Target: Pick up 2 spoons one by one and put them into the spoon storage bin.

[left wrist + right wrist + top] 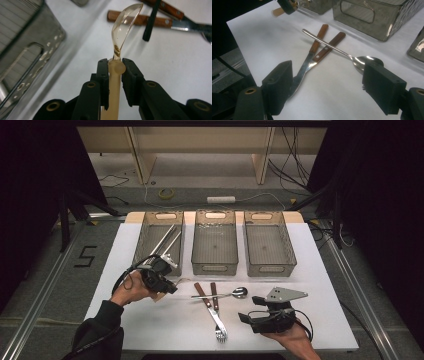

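Left claw (115, 68): clamped on plastic spoon (125, 27) handle; thin grip, may twist/slip. Right claw (329, 90): open, empty, could knock metal spoon (362, 62).

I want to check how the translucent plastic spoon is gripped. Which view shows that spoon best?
The left gripper view: the plastic spoon stands close up, its handle clamped between the left gripper jaws, bowl pointing away. The high view shows little more than a pale bit beside that gripper. The right gripper view catches its pale handle end far off, blurred.
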A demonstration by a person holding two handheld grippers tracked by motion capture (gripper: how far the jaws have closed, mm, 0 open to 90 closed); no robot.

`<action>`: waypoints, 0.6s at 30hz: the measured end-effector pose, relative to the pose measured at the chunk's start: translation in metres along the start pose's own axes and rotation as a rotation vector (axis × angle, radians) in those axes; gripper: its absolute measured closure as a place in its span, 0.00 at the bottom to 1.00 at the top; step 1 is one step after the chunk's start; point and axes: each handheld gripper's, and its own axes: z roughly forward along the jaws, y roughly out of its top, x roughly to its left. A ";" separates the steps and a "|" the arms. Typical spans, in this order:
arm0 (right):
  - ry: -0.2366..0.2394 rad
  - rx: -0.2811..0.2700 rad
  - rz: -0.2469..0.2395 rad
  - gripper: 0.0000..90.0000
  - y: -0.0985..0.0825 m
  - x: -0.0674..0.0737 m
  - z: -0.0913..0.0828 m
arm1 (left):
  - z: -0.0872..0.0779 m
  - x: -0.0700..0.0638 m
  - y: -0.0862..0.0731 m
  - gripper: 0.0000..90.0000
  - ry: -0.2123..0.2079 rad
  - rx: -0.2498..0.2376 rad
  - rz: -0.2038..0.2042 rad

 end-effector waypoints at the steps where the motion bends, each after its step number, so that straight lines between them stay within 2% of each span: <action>1: 0.000 0.000 0.000 0.28 0.000 0.000 0.000 | -0.001 0.000 0.001 0.84 -0.004 -0.027 -0.015; 4: -0.002 0.000 0.005 0.28 0.000 0.000 0.000 | -0.008 0.001 0.003 0.84 -0.015 -0.090 -0.037; 8: 0.000 -0.003 0.003 0.28 0.000 0.000 -0.001 | -0.015 0.003 0.006 0.84 -0.001 -0.169 -0.071; 11: -0.002 -0.004 0.002 0.28 0.000 -0.001 0.000 | -0.018 0.003 0.009 0.84 0.009 -0.212 -0.091; 12: -0.001 -0.005 0.005 0.28 0.000 -0.001 0.000 | -0.019 0.003 0.010 0.84 0.000 -0.225 -0.104; 18: -0.001 -0.011 0.007 0.28 0.000 -0.002 -0.001 | -0.022 0.002 0.018 0.84 0.042 -0.279 -0.117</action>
